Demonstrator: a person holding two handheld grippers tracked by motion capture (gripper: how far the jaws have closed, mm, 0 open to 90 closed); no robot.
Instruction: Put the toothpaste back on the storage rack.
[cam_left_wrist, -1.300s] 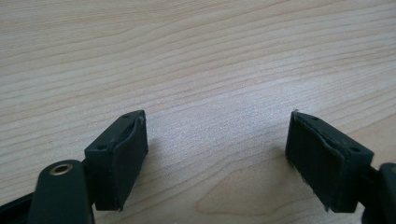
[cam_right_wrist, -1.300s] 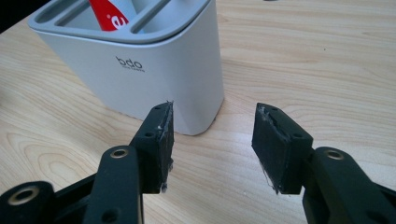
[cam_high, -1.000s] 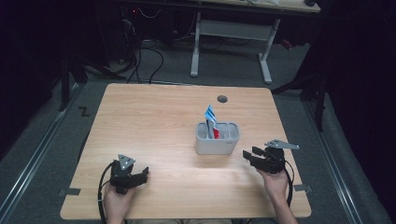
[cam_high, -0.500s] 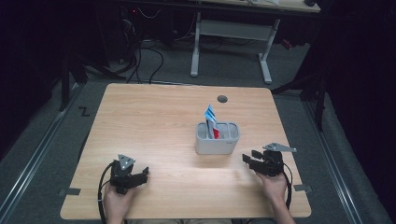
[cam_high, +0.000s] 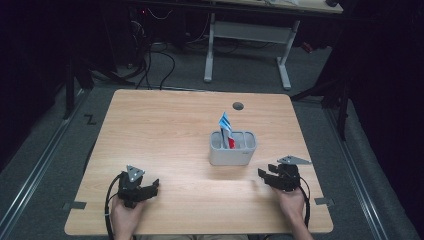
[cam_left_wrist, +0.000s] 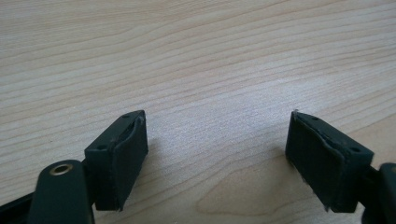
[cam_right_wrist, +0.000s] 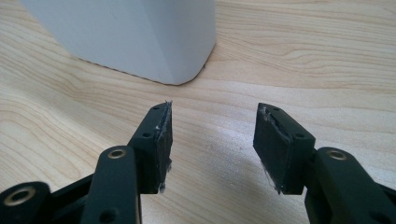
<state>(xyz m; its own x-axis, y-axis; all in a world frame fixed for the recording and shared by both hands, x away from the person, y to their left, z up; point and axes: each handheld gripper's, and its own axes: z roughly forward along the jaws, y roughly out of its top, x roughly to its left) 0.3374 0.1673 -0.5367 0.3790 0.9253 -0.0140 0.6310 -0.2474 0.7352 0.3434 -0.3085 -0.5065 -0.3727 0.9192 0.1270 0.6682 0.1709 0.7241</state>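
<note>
Right gripper (cam_high: 266, 176): jaws stood apart with nothing between them, held low over the table (cam_high: 165, 130) near its near-right corner.
Left gripper (cam_high: 150, 187): jaws spread wide and empty, low over bare wood near the near-left corner.
Holder (cam_high: 232, 148): the grey holder sat just ahead and left of the right gripper, apart from it; in the right gripper view its rounded corner (cam_right_wrist: 180, 70) lay just beyond the left jaw tip.
Contents (cam_high: 226, 128): a blue-and-white packet stood upright in the left compartment, with a red item beside it; the right compartment looked empty, though its floor could not be seen.
Step in hand: judged to be an approach by the right gripper toward the holder or its contents.
Method: raise the right gripper clear of the holder's rim before moving left over it; descend along the packet's upright line; close on its flat faces, not its edges.
Risk: a low sideways approach would likely strike the holder's wall and push it.
Edges: the right gripper sat close to the near and right table edges; the trailing cable lay behind it toward the person.
Open room: wide bare wood lay left of the holder and ahead of the left gripper; a round grommet hole (cam_high: 238, 106) lay well beyond the holder.
</note>
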